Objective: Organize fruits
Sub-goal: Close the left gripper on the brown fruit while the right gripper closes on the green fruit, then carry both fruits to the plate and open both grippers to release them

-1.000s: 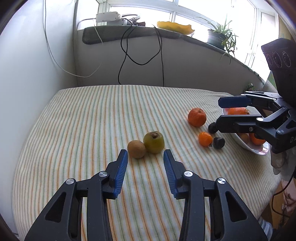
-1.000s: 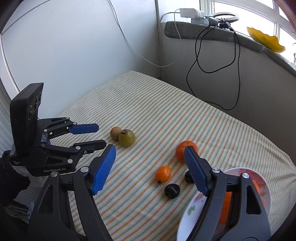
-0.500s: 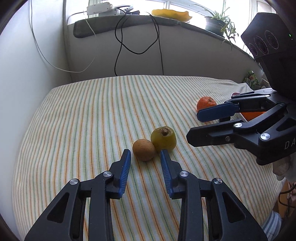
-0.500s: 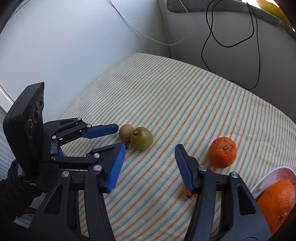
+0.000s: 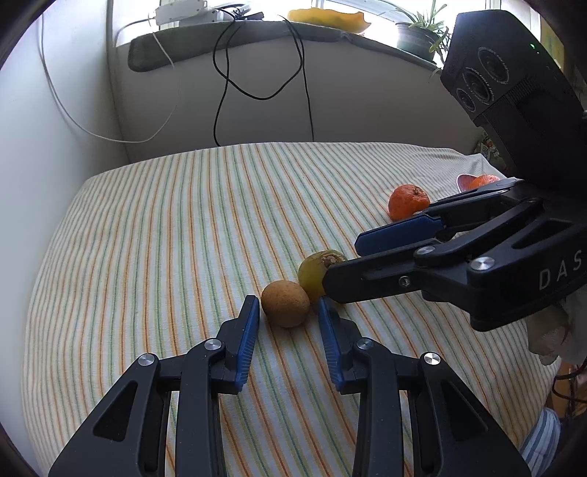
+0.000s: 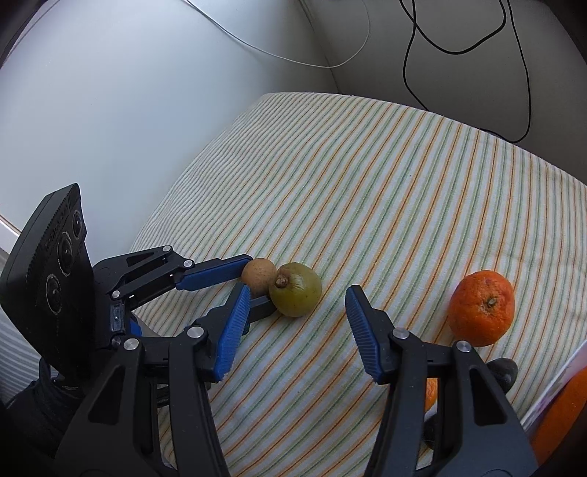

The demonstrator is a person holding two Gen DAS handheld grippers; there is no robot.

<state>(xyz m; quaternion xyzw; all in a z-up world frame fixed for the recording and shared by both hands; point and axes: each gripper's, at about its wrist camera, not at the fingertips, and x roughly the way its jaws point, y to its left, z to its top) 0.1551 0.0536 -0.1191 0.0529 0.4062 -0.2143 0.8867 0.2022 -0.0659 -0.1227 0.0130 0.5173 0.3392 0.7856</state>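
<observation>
Brown kiwi (image 5: 285, 303) touching green apple (image 5: 316, 271), both tongs narrowing, released.

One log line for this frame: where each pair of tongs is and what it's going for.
left tongs: pads flanking kiwi, no grip yet | right tongs: open, closing, nearing green fruit | mandarin: loose on cloth

The bowl (image 6: 550, 400) is cut by the frame's edge — a small orange fruit (image 6: 430, 394) hides behind the right tool (image 6: 297, 323).

Bright window (image 5: 381, 11) backlight, soft shadows, fisheye-bent edges.
</observation>
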